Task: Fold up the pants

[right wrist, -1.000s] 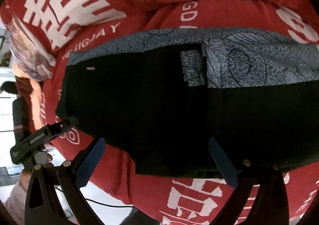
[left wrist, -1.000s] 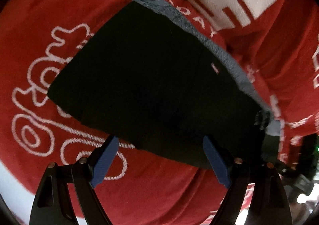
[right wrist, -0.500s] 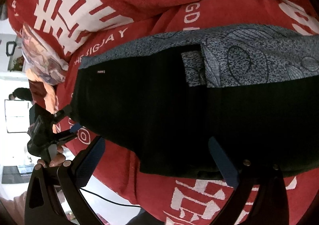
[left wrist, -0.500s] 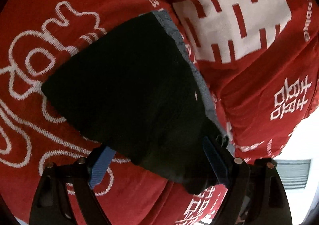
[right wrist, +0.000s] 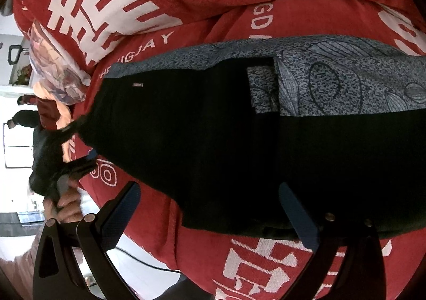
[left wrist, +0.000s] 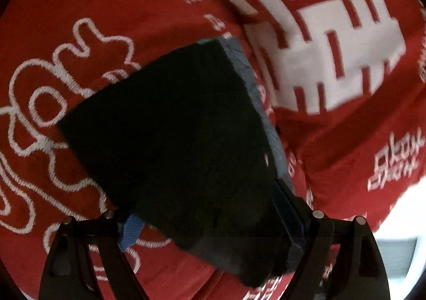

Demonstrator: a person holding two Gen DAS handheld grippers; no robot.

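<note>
The pants point(left wrist: 173, 135) are black with a grey-blue patterned waistband and lining, lying on a red blanket. In the left wrist view my left gripper point(left wrist: 210, 223) is open, its fingers straddling the near corner of the pants, with the cloth lying between them. In the right wrist view the pants point(right wrist: 239, 140) stretch across the frame with the patterned lining at the upper right. My right gripper point(right wrist: 213, 215) is open over the near edge of the pants. The left gripper also shows in the right wrist view point(right wrist: 77, 161), at the pants' left end.
The red blanket point(left wrist: 80, 20) with white lettering covers a bed. A red and white pillow point(left wrist: 319, 34) lies beyond the pants. A patterned cushion point(right wrist: 56, 66) sits at the bed's left edge. The bed edge and a pale floor with a cable point(right wrist: 149, 262) lie below.
My left gripper has moved forward onto the pants' corner, which now lies between its fingers. My right gripper has held still over the near edge.
</note>
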